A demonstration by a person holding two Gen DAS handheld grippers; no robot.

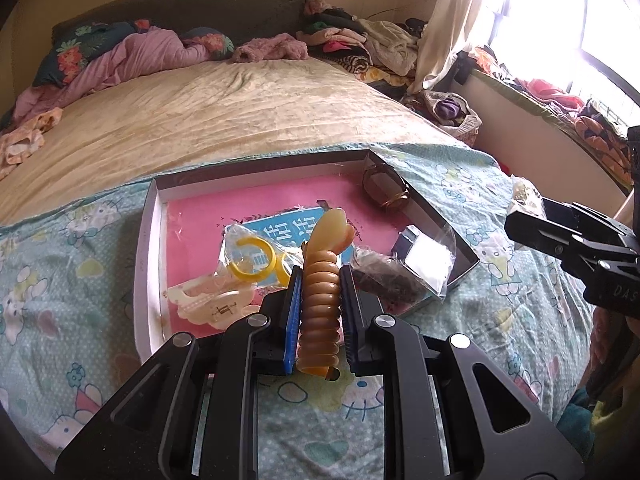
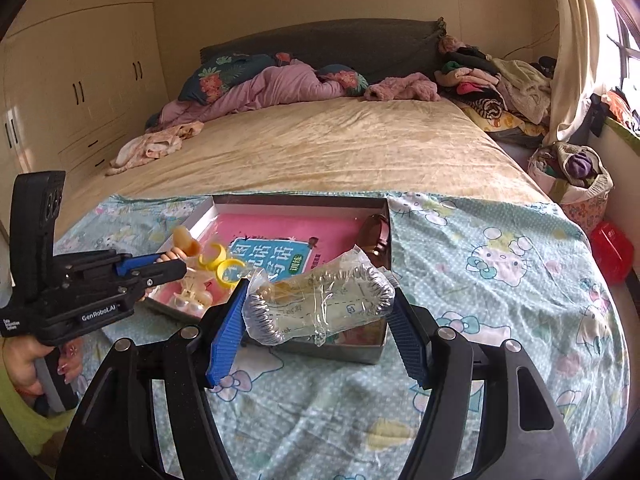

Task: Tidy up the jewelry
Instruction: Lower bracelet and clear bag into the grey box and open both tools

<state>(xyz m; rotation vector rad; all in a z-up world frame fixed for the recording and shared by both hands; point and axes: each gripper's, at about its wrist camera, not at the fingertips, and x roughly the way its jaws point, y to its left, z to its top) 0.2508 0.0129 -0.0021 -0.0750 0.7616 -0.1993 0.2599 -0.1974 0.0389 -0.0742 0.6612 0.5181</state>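
Note:
My left gripper [image 1: 320,276] is shut on an amber coiled bracelet [image 1: 322,280] and holds it over the near edge of the shallow box [image 1: 150,216]. The box has a pink floor. It holds yellow rings in a bag [image 1: 252,258], a cream hair clip [image 1: 208,304], a dark bagged item [image 1: 384,276], a small white packet [image 1: 424,258] and a brown bangle [image 1: 386,190]. My right gripper [image 2: 318,296] is shut on a clear plastic bag of jewelry [image 2: 320,300], held above the box's near right corner [image 2: 360,350]. The left gripper also shows in the right wrist view [image 2: 176,262].
The box lies on a Hello Kitty sheet [image 2: 480,280] over a bed. Pink bedding and pillows [image 2: 272,84] lie at the far end. A clothes pile [image 2: 488,80], a basket [image 2: 576,184] and a red bag [image 2: 610,250] stand at the right.

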